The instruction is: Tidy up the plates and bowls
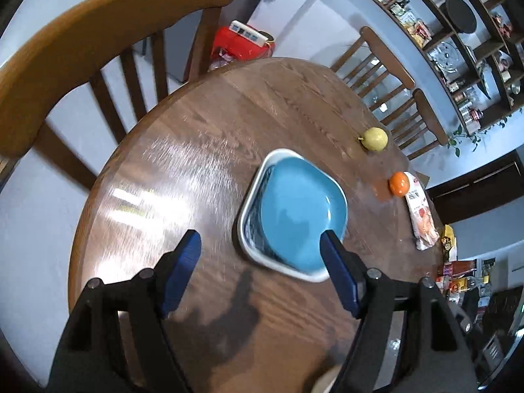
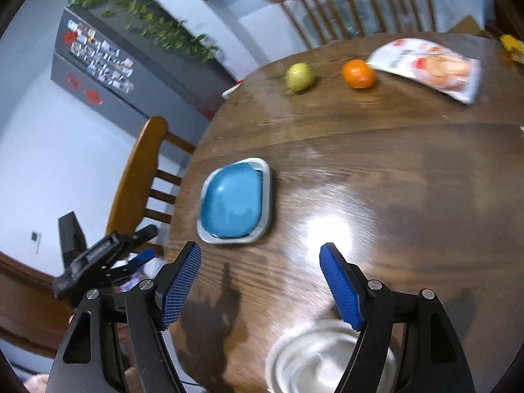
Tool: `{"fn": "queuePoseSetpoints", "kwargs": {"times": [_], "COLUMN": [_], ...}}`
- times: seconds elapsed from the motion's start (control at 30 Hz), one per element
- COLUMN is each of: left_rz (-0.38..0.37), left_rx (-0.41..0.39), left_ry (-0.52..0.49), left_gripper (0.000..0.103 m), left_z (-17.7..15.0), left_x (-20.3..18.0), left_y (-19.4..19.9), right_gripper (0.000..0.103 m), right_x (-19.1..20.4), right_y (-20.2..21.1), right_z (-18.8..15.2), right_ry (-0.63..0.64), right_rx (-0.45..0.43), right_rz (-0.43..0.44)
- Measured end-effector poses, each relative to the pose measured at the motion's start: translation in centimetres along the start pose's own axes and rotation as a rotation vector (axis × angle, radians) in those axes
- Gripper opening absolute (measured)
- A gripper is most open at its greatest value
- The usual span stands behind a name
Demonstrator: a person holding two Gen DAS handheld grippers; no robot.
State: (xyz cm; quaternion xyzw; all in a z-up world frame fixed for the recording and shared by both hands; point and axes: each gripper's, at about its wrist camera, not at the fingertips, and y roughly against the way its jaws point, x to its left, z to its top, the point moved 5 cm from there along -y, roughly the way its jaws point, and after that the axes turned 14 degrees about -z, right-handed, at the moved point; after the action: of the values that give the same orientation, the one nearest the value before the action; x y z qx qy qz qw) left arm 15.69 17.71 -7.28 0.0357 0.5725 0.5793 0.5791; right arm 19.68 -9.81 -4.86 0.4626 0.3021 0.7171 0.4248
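A blue plate (image 1: 294,216) lies stacked on a white square plate (image 1: 252,196) on the round wooden table (image 1: 203,150). My left gripper (image 1: 260,234) hovers over the near edge of the stack, open, with its right finger above the blue plate and nothing between the pads. In the right wrist view the same blue plate (image 2: 232,203) on the white plate (image 2: 268,180) lies ahead and to the left. My right gripper (image 2: 260,246) is open and empty above bare table. A white bowl (image 2: 314,357) sits just below it at the near edge. The left gripper (image 2: 149,242) shows off the table's left side.
A yellow-green pear (image 2: 299,77), an orange (image 2: 357,73) and a snack packet (image 2: 432,67) lie at the far side of the table. Wooden chairs (image 1: 98,32) (image 2: 140,177) stand around it. More packets (image 1: 458,278) lie by the right edge, and a shelf unit (image 1: 458,32) stands beyond.
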Motion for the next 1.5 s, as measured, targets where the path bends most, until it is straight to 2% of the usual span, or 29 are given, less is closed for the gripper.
{"fn": "queuePoseSetpoints", "kwargs": {"times": [0.07,0.2,0.27,0.3,0.43,0.57,0.7,0.77,0.8,0.87,0.9,0.97,1.03,1.2,1.3,1.5], "left_rz": [0.028,0.084,0.107,0.116,0.117,0.060,0.058,0.043,0.036,0.014,0.003,0.004,0.057,0.086,0.071,0.008], "left_rx": [0.033,0.108,0.140,0.155,0.159,0.155,0.127,0.150,0.169,0.183,0.187,0.206,0.224,0.232,0.236,0.348], "left_ry": [-0.001,0.028,0.026,0.029,0.000,0.039,0.033,0.012,0.003,-0.004,-0.014,-0.019,-0.064,-0.130,-0.179,-0.231], "left_gripper": [0.073,0.069,0.064,0.063,0.061,0.061,0.062,0.062,0.062,0.061,0.059,0.030,0.032,0.032,0.031,0.032], "left_z": [0.6,0.8,1.0,1.0,1.8,2.7,2.8,2.6,2.4,2.0,1.8,1.7,1.4,-0.2,-1.5,-6.7], "left_x": [0.8,3.2,4.1,4.4,4.2,5.0,5.1,4.6,4.1,3.7,3.4,3.0,2.3,0.4,-1.8,-5.0], "left_y": [-1.7,-4.8,-6.0,-6.6,-6.9,-6.6,-6.5,-6.8,-7.3,-7.9,-8.0,-8.9,-9.4,-8.8,-8.7,-10.7], "right_gripper": [0.076,0.073,0.062,0.060,0.051,0.050,0.050,0.049,0.048,0.036,0.036,0.033,0.021,0.020,0.020,0.020], "right_x": [1.2,2.5,3.1,3.3,3.3,3.0,2.9,3.0,3.2,3.5,3.6,3.6,3.4,2.9,1.9,-3.1], "right_y": [-3.1,-9.1,-11.9,-12.9,-16.0,-17.6,-18.2,-18.2,-18.3,-18.5,-18.7,-18.6,-18.8,-18.1,-16.6,-12.6], "right_z": [1.2,2.3,2.6,2.6,2.8,2.7,3.0,3.2,3.2,3.1,3.0,3.1,3.2,2.9,2.7,1.6], "right_ry": [-0.011,0.012,0.026,0.029,0.029,0.024,0.025,0.034,0.037,0.042,0.040,0.041,0.040,0.057,0.056,0.012], "right_rx": [0.058,0.131,0.174,0.188,0.212,0.221,0.223,0.218,0.216,0.226,0.228,0.222,0.218,0.203,0.196,0.141], "right_rz": [0.030,-0.029,-0.031,-0.033,-0.077,-0.112,-0.107,-0.103,-0.108,-0.104,-0.104,-0.107,-0.124,-0.150,-0.171,-0.248]}}
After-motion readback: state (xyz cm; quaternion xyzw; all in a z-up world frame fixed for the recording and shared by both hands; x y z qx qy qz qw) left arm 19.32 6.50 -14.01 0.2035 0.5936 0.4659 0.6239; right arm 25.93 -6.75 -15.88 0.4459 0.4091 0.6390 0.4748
